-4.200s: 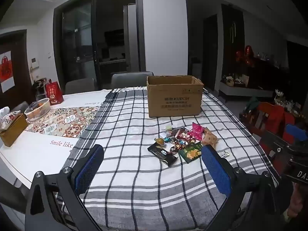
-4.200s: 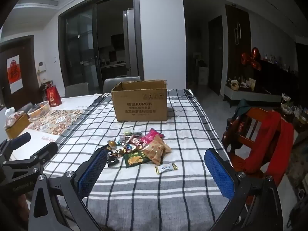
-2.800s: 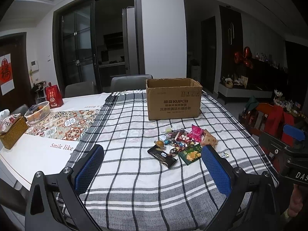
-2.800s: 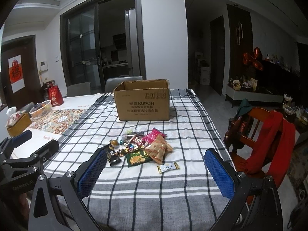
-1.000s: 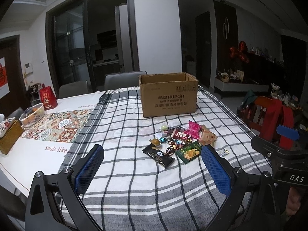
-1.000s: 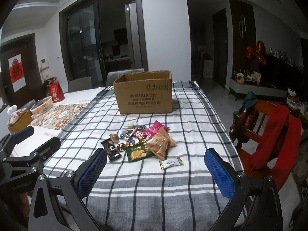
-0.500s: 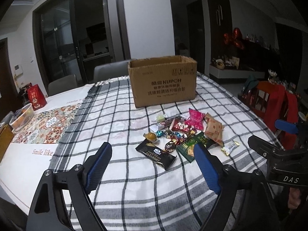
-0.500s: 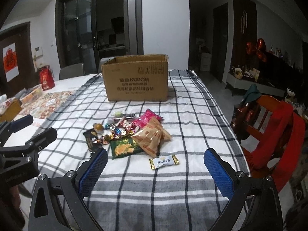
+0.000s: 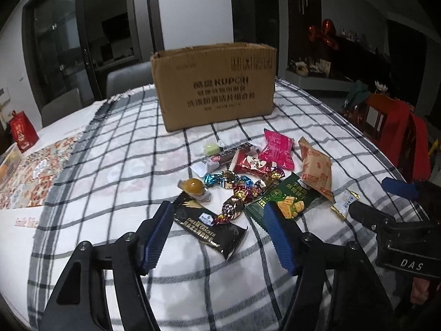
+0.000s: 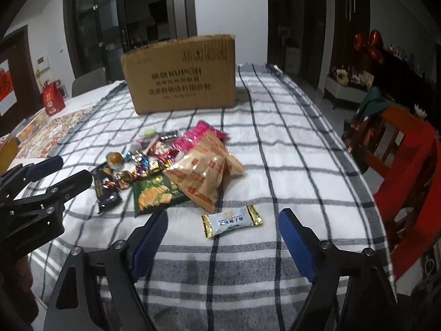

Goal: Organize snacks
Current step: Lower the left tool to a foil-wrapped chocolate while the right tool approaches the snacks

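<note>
Left hand-held gripper [image 9: 217,231] closing, empty, over the black foil snack bar [image 9: 210,227]; right hand-held gripper [image 10: 223,240] closing, empty, around the pale-blue gold-ended candy wrapper [image 10: 231,220]. I advise centring pads before pinching.

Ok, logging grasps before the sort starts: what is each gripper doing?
Left gripper: jaws closing, holding nothing, black packet between them.
Right gripper: jaws closing, holding nothing, white candy ahead.

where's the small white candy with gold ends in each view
Left wrist: white candy lies right of centre, just past the orange packet, near the right gripper.
Right wrist: white candy lies low centre, between the closing jaws.
Shared landmark: cardboard box.
</note>
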### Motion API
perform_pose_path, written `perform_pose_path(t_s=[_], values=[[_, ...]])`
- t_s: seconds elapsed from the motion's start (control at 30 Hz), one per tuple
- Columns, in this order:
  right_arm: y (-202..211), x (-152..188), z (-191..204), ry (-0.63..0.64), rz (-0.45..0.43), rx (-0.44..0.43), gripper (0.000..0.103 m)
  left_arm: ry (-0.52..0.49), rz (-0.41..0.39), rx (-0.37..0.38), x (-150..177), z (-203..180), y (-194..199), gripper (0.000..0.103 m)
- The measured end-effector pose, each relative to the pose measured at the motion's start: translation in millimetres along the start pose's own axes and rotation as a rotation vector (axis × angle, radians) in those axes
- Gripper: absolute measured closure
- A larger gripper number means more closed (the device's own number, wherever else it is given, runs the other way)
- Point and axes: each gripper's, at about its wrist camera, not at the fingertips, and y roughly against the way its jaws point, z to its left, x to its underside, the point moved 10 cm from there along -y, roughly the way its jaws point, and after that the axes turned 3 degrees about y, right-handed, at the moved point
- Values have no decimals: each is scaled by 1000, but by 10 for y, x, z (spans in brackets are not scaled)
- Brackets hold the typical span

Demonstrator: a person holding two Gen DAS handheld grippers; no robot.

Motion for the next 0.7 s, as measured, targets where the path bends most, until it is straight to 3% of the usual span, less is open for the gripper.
perform_pose_path(t_s=[0.7], values=[[-446,117,-67,9,91,0,30,27,116,92,115,-135,-620,65]])
